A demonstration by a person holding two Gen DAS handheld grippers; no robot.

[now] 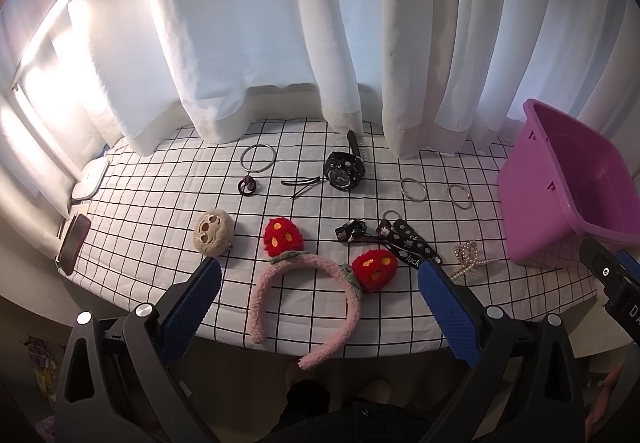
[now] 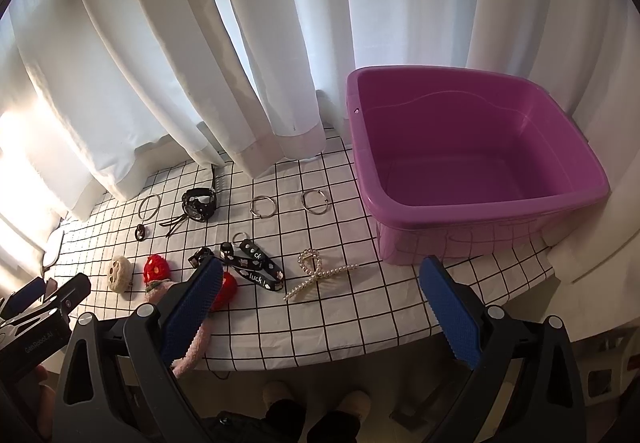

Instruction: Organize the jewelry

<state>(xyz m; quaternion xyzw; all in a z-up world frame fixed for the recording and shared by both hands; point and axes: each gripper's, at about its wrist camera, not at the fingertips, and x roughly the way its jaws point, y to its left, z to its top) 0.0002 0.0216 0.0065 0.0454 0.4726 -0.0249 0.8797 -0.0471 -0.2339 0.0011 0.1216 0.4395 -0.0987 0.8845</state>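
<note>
**Both grippers poised at the table's near edge, jaws wide**

The left gripper (image 1: 320, 283) is held low at the near edge of the white, black-gridded tablecloth (image 1: 160, 203), tilted downward. Its blue-padded jaws stand wide apart and grip nothing; between them lies the pink fuzzy headband with two red plush ears (image 1: 308, 283), one end overhanging the table edge.

The right gripper (image 2: 320, 283) is held at a similar height, to the right of the left one, jaws likewise wide and empty. The pearl-beaded hair claw (image 2: 320, 273) lies flat on the cloth ahead of it. Just beside that, the black printed strap (image 2: 256, 267) lies flat.

The purple plastic rectangular tub (image 2: 492, 209) stands upright at the table's right end. The black wristwatch (image 1: 344, 169) and thin metal rings (image 1: 414, 189) lie farther back, near the white curtains (image 1: 240, 43).
</note>
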